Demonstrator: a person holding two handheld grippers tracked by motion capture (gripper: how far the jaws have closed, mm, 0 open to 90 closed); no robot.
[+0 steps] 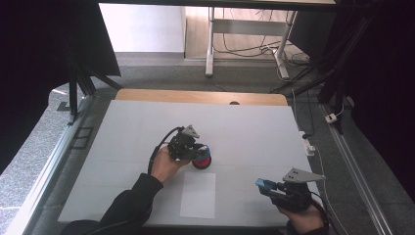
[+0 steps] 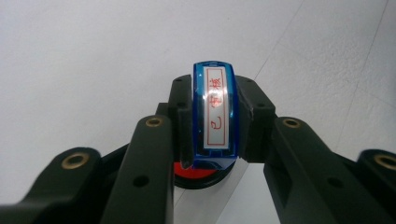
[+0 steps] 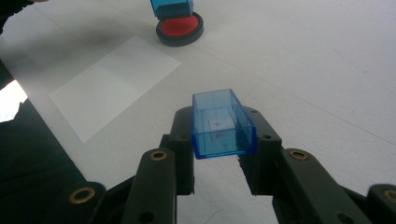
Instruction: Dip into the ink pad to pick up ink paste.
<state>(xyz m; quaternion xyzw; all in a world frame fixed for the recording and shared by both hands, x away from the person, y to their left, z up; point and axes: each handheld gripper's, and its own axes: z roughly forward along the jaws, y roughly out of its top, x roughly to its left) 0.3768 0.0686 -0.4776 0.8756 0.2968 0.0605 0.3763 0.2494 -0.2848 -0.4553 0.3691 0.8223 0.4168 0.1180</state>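
My left gripper (image 2: 215,116) is shut on a blue stamp (image 2: 215,112) with a white label of red characters on its top. The stamp is held over a round red ink pad (image 1: 202,162) in a black case, near the table's middle; whether it touches the pad I cannot tell. The same ink pad (image 3: 180,27) lies far off in the right gripper view, with the stamp (image 3: 171,8) above it. My right gripper (image 3: 222,135) is shut on the stamp's clear blue cap (image 3: 222,125), open side facing the camera, near the front right of the table (image 1: 266,186).
A white sheet of paper (image 1: 198,195) lies flat on the white table (image 1: 254,132) between the two hands, just in front of the ink pad. A wooden strip (image 1: 200,96) edges the far side of the table. Cables and desk legs stand on the floor beyond.
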